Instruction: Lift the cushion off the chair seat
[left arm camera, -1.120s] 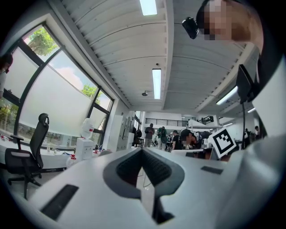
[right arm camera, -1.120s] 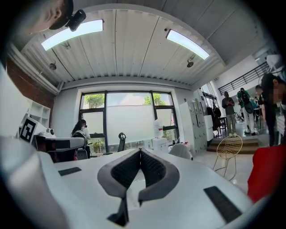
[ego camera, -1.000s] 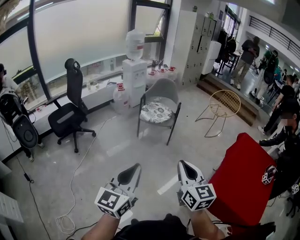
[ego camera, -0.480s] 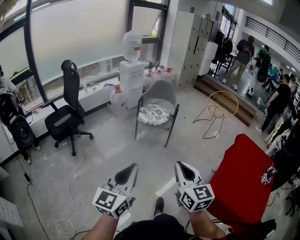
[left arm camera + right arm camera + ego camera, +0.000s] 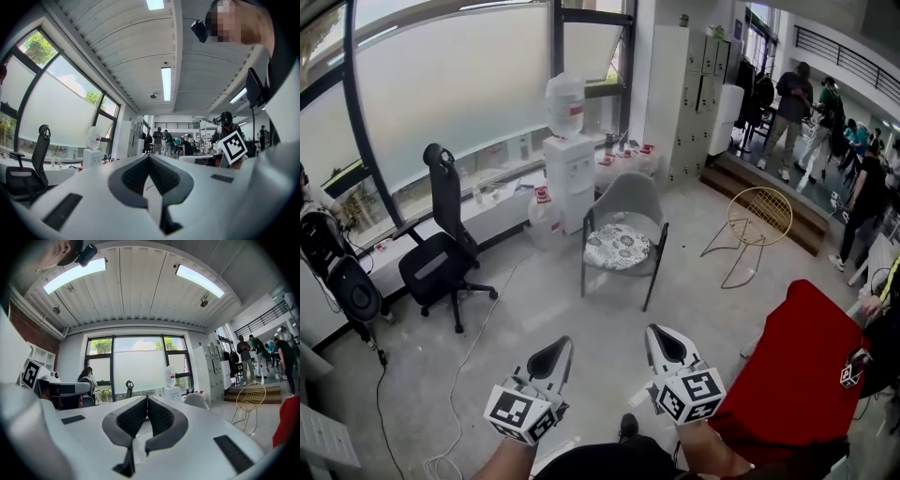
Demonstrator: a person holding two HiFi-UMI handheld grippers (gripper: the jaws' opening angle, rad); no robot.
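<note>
Floor (image 5: 581,319): a wide stretch of bare grey floor lies between me and the target. I judge this to be the approach, not the lift.
Red table (image 5: 792,366): it sits close on my right and well clear of the path ahead, so I don't expect it to get in the way.
Grey chair (image 5: 630,192): it stands in front of the water dispenser (image 5: 569,164) with its seat turned roughly toward me, which leaves the front edge of the seat open to come at.
Cushion (image 5: 617,247): the patterned pad lies flat on the chair seat, filling it between the arms. It is untouched and well apart from both tools.
Left gripper (image 5: 551,356): I hold it level and pointing ahead, low in the head view. Its jaws are pressed together at the tips with nothing between them, and I read that as a carrying posture while crossing the room.
Right gripper (image 5: 666,345): it sits beside the left and aims the same way, with its jaws closed up and empty. Both will need to spread before either can take an edge of the cushion.
</note>
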